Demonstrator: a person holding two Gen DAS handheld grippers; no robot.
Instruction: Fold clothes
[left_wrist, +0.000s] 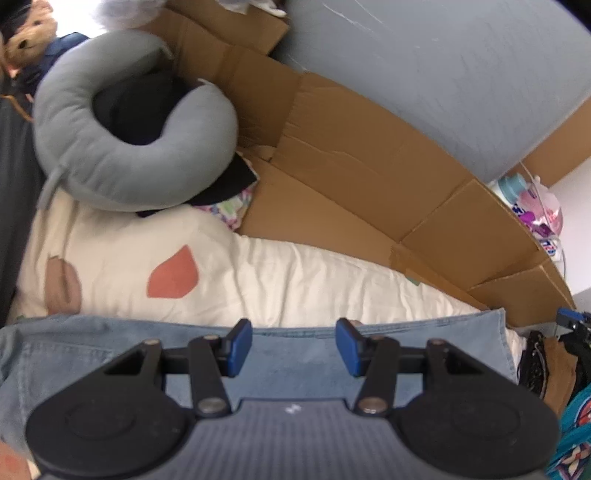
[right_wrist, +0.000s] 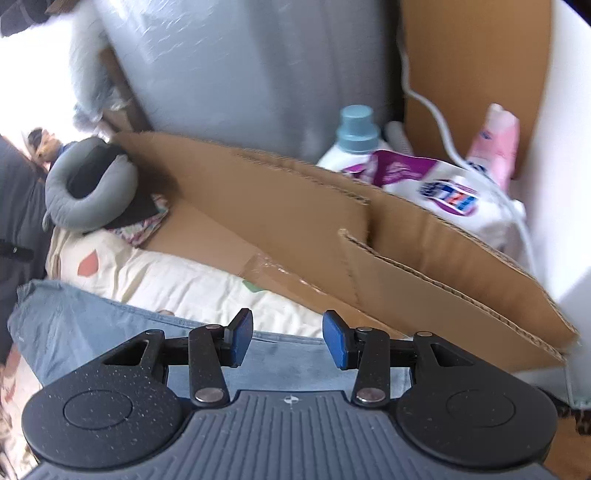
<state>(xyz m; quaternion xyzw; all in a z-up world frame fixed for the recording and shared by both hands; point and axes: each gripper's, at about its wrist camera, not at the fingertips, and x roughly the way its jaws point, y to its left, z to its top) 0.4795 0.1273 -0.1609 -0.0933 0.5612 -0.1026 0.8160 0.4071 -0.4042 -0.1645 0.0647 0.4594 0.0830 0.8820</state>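
Bright daylight, fisheye warp, motion blur

We found open room over the cream bedcover (left_wrist: 280, 280), which lay bare between the folded edge of the light-blue jeans (left_wrist: 295, 354) and the cardboard. The flattened cardboard box (right_wrist: 295, 206) rose as a slanted wall along the far side and closed that way off. At the far left the grey neck pillow (left_wrist: 122, 162) sat on dark clothes and blocked that corner. Behind the cardboard on the right, the detergent bottle (right_wrist: 354, 140), a pink bottle (right_wrist: 498, 144) and a white cable (right_wrist: 443, 110) crowded the gap by the wall. Both pairs of fingers stood parted with nothing between them, above the jeans.
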